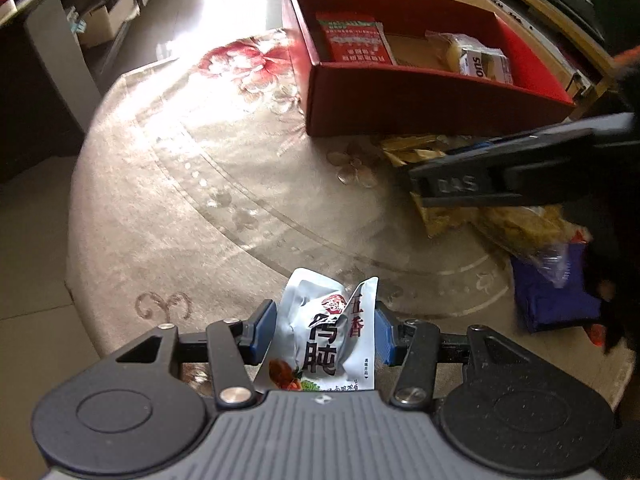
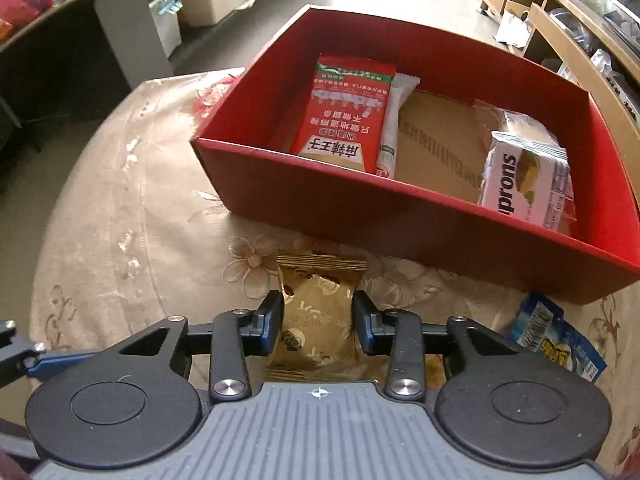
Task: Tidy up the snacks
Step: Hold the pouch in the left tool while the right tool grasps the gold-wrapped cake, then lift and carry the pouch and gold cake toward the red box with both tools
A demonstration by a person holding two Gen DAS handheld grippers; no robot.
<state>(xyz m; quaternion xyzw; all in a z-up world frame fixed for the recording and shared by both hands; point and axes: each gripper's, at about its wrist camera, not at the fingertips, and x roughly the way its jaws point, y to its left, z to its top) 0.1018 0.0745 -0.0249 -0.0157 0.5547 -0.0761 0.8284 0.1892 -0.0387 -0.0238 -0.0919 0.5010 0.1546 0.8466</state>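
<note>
Pads of our left gripper [image 1: 326, 330] pinch a white snack pouch [image 1: 328, 344], while our right gripper [image 2: 318, 320] clamps a gold packet [image 2: 316, 312] just before the red box [image 2: 400, 216].

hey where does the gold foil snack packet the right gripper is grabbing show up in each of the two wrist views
Left wrist view: the gold foil snack packet lies right of centre, just below the red cardboard box, partly hidden by the right gripper.
Right wrist view: the packet sits bottom centre, clamped in the right gripper.
Shared landmark: the red box, just behind the packet in both.
</note>
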